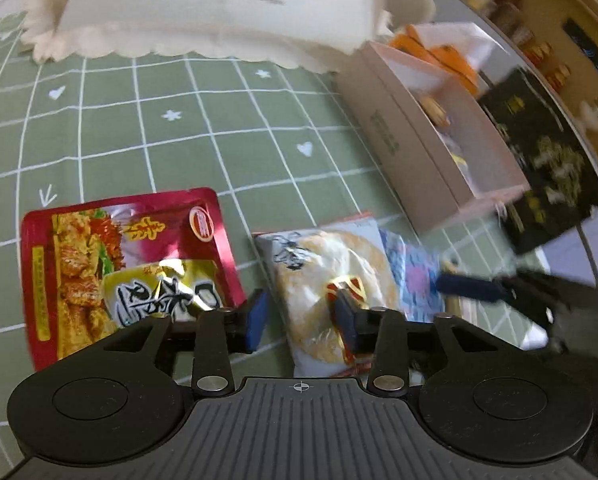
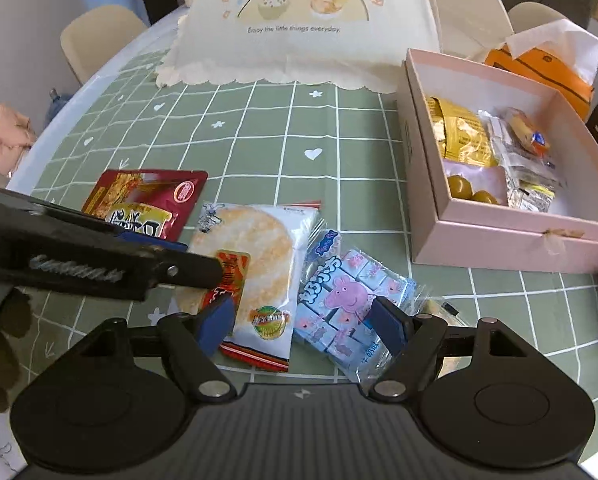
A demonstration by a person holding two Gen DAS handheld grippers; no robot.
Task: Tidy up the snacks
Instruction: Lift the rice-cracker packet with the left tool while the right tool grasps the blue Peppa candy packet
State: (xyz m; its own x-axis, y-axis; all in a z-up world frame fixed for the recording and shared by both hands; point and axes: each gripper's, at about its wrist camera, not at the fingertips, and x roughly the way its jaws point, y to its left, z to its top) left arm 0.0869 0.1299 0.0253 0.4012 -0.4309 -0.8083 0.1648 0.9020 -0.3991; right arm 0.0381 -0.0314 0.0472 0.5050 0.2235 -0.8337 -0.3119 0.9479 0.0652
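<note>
Three snacks lie on the green checked tablecloth [image 1: 171,140]: a red pouch [image 1: 131,272] [image 2: 147,200], a rice cracker packet [image 1: 327,276] [image 2: 259,248] and a blue Peppa Pig candy packet [image 1: 415,280] [image 2: 347,300]. My left gripper [image 1: 302,320] hangs open over the cracker packet's left edge, one pad above the packet and the other above bare cloth. It reaches in from the left in the right wrist view [image 2: 191,260]. My right gripper [image 2: 301,324] is open wide, low over the cracker and candy packets, gripping nothing. One of its blue pads [image 1: 469,286] shows beside the candy.
An open pink box [image 2: 499,236] [image 1: 411,148] at the right holds several wrapped snacks. Behind it stands an orange tissue box [image 2: 539,60]; a black box [image 1: 547,160] sits to its right. A cream printed cloth cover [image 2: 299,20] fills the back of the table. Chairs stand beyond the edge.
</note>
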